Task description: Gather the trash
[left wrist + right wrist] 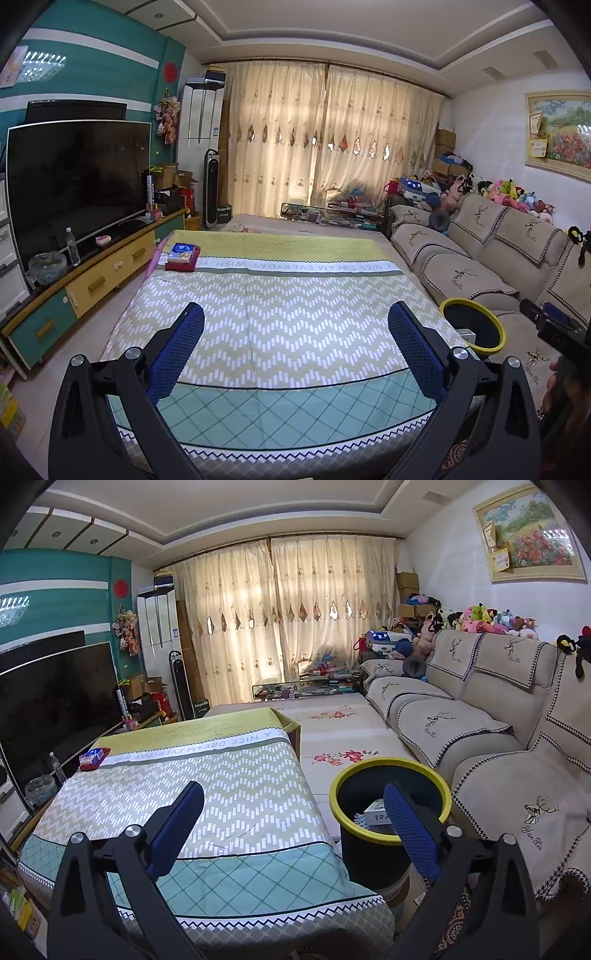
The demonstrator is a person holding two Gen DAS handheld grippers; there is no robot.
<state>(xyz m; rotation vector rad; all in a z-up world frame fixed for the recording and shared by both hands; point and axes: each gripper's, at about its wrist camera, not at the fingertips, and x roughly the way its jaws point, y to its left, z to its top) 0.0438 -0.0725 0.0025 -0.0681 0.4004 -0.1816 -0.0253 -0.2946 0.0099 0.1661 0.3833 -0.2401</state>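
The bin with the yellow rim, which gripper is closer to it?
Right. The right gripper hangs open just above the bin; the left gripper is open over the table, bin off to its side.

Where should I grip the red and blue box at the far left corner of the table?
Take the red and blue box across its short width, coming from above and the near side. It lies flat on the table cover, low, so its side walls are the only faces the jaws can close on. The left gripper is nearer.
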